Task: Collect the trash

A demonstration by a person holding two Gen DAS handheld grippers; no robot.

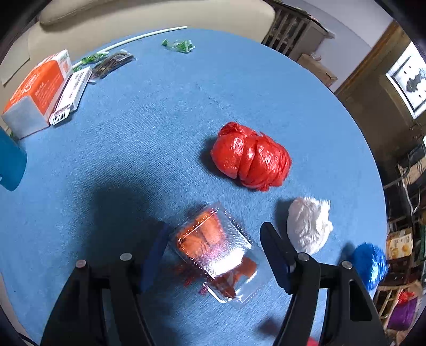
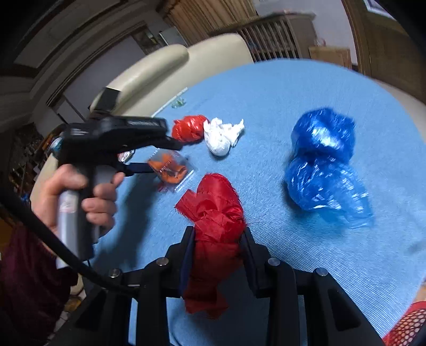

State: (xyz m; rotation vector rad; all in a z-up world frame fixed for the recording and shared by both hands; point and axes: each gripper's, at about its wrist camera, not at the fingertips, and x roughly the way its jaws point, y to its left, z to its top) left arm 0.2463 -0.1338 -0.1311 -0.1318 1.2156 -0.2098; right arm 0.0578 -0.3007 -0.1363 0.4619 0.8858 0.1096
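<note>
The worktop (image 1: pixel 159 127) is covered in a blue, finely ribbed cloth; cream cushions (image 1: pixel 149 16) border its far edge, and slatted wooden furniture (image 2: pixel 271 34) stands against the room wall beyond. Loose trash on the cloth: one crumpled red plastic bag (image 1: pixel 250 157), one crumpled white plastic bag (image 1: pixel 308 226), one glossy blue plastic bag (image 2: pixel 324 162) and one clear, dimpled plastic box (image 1: pixel 215 250) with orange contents. At the far left lie one orange-and-white carton (image 1: pixel 34 90), one flat white box (image 1: pixel 72 95), one dark packet (image 1: pixel 111 64) and two green wrappers (image 1: pixel 178 45). The left gripper (image 1: pixel 213 252), held by a hand (image 2: pixel 80 197), has its fingers (image 1: pixel 277 255) released, standing either side of the clear box without pressing on it. The right gripper (image 2: pixel 218 255) has its fingers (image 2: pixel 250 255) clenched on a frayed red mesh scrap (image 2: pixel 213 221), which hangs between them just above the cloth, near the blue bag.
</note>
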